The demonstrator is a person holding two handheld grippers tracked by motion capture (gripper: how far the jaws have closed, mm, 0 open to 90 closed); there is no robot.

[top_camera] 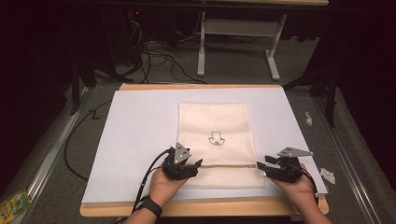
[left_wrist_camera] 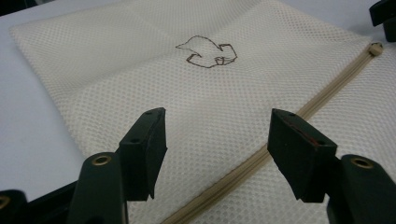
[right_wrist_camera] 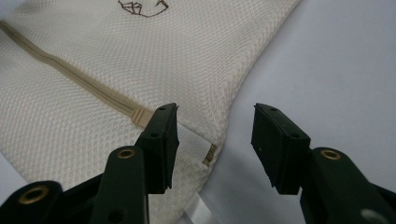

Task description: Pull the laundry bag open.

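High view is showing both grippers, left gripper point(top_camera: 195, 164) and right gripper point(top_camera: 260, 167), standing released at the mesh bag point(top_camera: 215, 135), its zipper point(left_wrist_camera: 299, 114) end awaiting a grasp next.

one mesh bag point(top_camera: 215, 135), two tongs point(top_camera: 197, 164).

Place: a lab-like recording room
Desk point(top_camera: 210, 212): wooden board under a white sheet point(top_camera: 140, 140)
Beyond the desk: loose cables point(top_camera: 159, 58) on grey floor, white frame legs point(top_camera: 201, 46)
Around the desk: dark surroundings, black stands point(top_camera: 74, 88)

Overhead plus two close tong-cameras
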